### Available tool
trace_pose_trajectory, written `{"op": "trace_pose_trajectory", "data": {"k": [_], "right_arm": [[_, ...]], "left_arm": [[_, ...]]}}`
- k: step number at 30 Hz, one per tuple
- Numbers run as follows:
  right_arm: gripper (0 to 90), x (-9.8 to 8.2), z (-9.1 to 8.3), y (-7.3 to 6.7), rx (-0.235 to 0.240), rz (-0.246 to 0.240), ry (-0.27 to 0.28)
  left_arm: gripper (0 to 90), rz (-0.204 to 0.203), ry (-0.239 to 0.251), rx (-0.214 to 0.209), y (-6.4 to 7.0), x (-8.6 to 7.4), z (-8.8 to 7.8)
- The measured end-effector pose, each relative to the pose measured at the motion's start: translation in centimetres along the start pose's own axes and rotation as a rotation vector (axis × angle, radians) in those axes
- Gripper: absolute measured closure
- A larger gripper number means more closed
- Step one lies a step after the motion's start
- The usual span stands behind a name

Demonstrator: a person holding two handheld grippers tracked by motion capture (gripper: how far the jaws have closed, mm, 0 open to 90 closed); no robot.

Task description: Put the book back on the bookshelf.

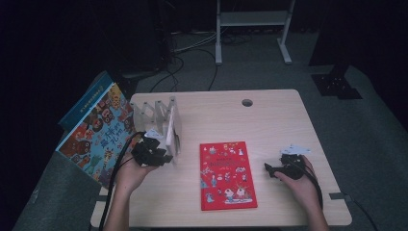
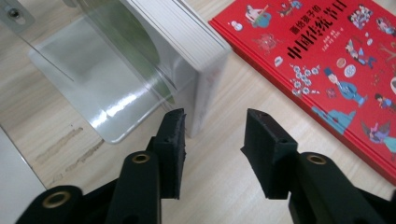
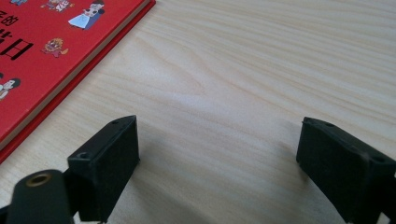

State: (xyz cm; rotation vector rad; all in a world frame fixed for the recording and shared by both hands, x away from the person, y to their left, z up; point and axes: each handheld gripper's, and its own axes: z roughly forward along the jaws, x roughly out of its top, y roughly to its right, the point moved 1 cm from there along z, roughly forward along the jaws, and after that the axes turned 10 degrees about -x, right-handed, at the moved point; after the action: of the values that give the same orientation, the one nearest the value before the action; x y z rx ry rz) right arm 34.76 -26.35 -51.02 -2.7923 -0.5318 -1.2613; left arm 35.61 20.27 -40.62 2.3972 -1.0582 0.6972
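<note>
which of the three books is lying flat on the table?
The red book, cover up at mid-table. The white book stands upright in the clear rack; the colourful picture book leans off the table's left edge.

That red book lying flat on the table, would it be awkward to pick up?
Probably: the red book lies flat on the table, leaving little edge to pinch. Its hard cover looks stiff, so it shouldn't flop, and glossy, so possibly slippery.
</note>
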Motion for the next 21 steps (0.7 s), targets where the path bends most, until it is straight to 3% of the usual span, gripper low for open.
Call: {"op": "trace_pose_trajectory", "data": {"k": [4,9,12,21], "right_arm": [[15.6,0.0,-0.4,0.0,-0.003,-0.001,-0.018],[15.9,-0.3,-1.1,-0.6,0.009,-0.026,-0.032],[15.9,-0.4,-1.4,-1.0,0.015,-0.036,-0.033],[15.2,-1.2,-3.5,-3.6,0.083,-0.084,-0.02]], "left_arm": [[55.7,-0.008,-0.009,-0.015,0.9,-0.4,0.1],[51.8,0.044,-0.03,-0.049,2.4,-0.4,1.2],[49.9,0.054,-0.041,-0.056,2.9,-0.4,1.6],[45.1,0.099,-0.076,-0.093,4.4,-0.7,4.2]]}}
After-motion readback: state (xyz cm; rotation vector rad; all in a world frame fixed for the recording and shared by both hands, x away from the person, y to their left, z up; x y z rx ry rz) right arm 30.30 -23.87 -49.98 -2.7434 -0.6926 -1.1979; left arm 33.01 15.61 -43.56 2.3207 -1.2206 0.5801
